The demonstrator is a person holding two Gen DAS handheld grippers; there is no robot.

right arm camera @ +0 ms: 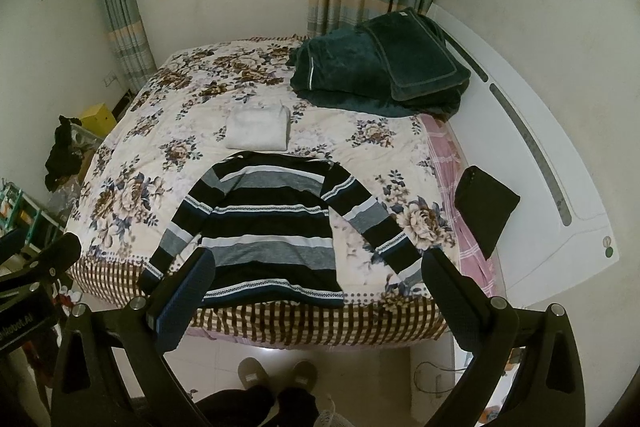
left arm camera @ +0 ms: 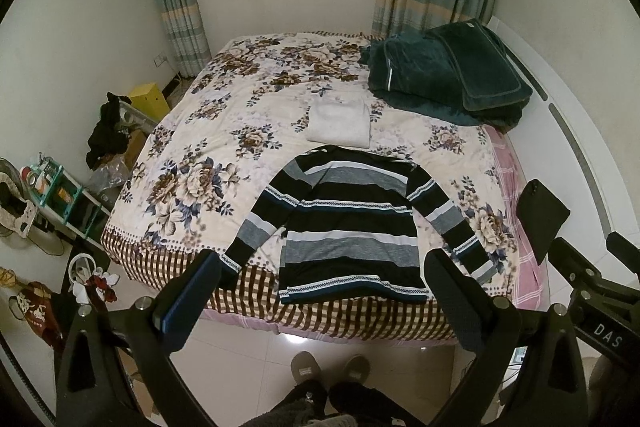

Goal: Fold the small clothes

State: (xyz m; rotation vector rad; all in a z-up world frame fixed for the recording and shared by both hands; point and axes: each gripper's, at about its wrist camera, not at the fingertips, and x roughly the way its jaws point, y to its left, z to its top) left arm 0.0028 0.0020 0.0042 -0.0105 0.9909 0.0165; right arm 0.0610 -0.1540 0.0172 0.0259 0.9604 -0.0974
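Striped sweater (left arm camera: 348, 223) lies flat, sleeves splayed, lower centre of frame at bed (left arm camera: 192, 131) edge, likely spread ready for folding; left gripper (left arm camera: 324, 301) and right gripper (right arm camera: 318, 301) spread wide, empty, above floor; white folded cloth (left arm camera: 340, 125) just beyond collar; green blankets (left arm camera: 444, 71) upper right, nothing blocking
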